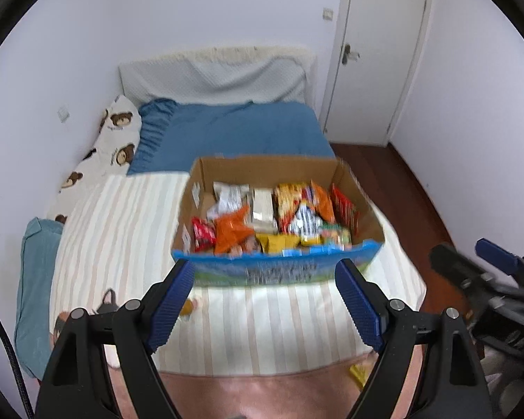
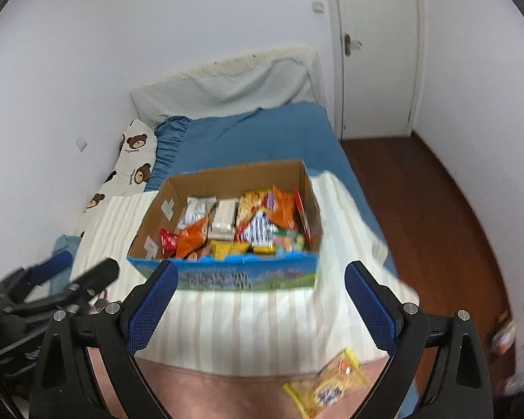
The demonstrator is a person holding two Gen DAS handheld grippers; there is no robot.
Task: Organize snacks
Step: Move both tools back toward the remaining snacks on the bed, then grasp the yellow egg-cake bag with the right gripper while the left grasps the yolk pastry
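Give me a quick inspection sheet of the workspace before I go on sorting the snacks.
Surface: bed with a striped cover, blue sheet behind, pink blanket at the near edge.
Job's things: open cardboard box full of mixed snack packets, upright on the striped cover; one yellow snack packet lies loose on the pink blanket, outside the box.
Clutter: bear-print pillow and a teal cushion along the wall side.
Grippers: left gripper open, empty; right gripper open, empty; both short of the box.
Cables: a black cable at the left edge of the left view.
Surroundings: white walls, closed white door, dark wooden floor.
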